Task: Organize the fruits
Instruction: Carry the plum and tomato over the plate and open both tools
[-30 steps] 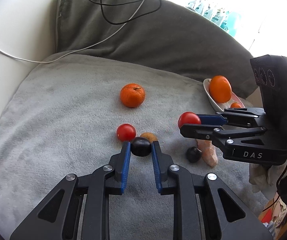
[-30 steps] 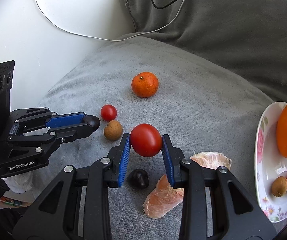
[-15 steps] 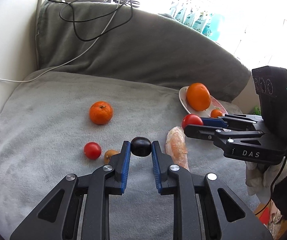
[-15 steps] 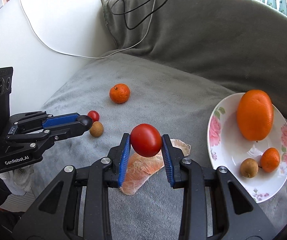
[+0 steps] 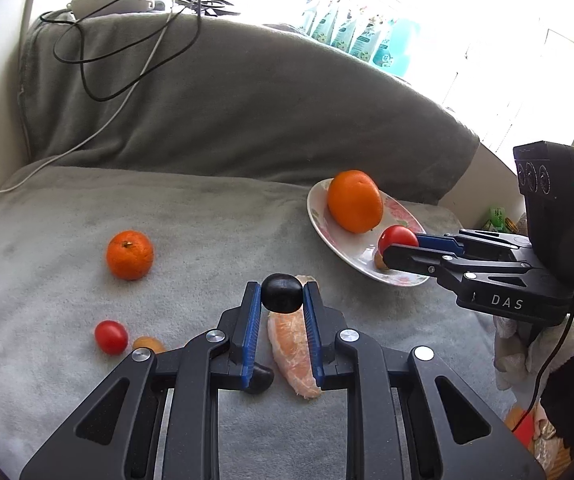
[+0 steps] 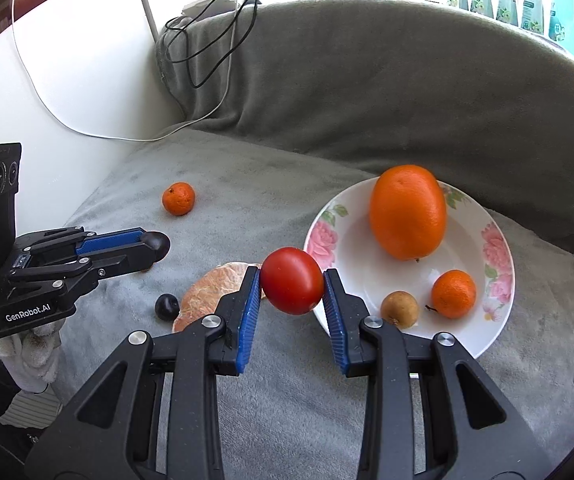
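My left gripper (image 5: pixel 281 298) is shut on a dark plum (image 5: pixel 281 299), held above a peeled citrus segment (image 5: pixel 293 356). My right gripper (image 6: pixel 292 286) is shut on a red tomato (image 6: pixel 292 286), held at the near left rim of the floral plate (image 6: pixel 483 332). The plate holds a large orange (image 6: pixel 407 212), a small mandarin (image 6: pixel 453 294) and a brown longan (image 6: pixel 399 309). On the grey cushion lie a mandarin (image 5: pixel 129 255), a cherry tomato (image 5: pixel 111 337), a brown longan (image 5: pixel 147 345) and a second dark plum (image 6: pixel 167 307).
The grey cushion (image 5: pixel 67 220) meets a grey backrest (image 5: pixel 247 112) with black and white cables (image 5: pixel 127 60) over it. A white wall (image 6: pixel 67 80) stands at the left. Bottles (image 5: pixel 351 40) line the bright window ledge behind.
Both grippers have moved right toward the plate, carrying their fruit. The tomato now hangs at the plate's rim, and the plum is over the citrus segment.
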The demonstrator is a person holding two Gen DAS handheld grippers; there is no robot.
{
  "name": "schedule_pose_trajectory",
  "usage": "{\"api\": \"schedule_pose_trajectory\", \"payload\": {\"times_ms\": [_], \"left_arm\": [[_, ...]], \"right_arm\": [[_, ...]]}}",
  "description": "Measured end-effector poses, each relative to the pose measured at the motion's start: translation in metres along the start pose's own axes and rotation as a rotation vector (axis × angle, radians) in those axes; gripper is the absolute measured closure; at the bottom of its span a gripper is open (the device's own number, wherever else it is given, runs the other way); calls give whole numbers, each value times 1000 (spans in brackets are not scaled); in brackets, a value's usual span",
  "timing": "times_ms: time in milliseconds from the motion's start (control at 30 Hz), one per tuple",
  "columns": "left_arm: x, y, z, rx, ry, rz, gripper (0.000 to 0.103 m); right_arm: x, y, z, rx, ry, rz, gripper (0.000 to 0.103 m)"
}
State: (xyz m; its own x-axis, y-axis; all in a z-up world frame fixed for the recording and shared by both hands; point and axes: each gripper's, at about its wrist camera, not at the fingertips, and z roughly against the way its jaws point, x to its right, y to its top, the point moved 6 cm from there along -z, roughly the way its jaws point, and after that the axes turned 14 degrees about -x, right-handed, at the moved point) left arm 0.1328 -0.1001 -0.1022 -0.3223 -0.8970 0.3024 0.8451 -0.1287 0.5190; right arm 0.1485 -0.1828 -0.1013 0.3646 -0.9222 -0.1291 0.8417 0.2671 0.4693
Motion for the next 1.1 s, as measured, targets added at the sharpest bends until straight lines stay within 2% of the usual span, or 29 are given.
{"api": "schedule_pose_trajectory", "payload": {"times_ms": [567,1100], "left_arm": [[52,24,-43,-30,-24,-93,83],[80,38,-70,-67,-19,-149,83]], "right_arm": [[87,3,9,21,-75,-152,70],[121,11,-10,4,-71,-213,70]]}}
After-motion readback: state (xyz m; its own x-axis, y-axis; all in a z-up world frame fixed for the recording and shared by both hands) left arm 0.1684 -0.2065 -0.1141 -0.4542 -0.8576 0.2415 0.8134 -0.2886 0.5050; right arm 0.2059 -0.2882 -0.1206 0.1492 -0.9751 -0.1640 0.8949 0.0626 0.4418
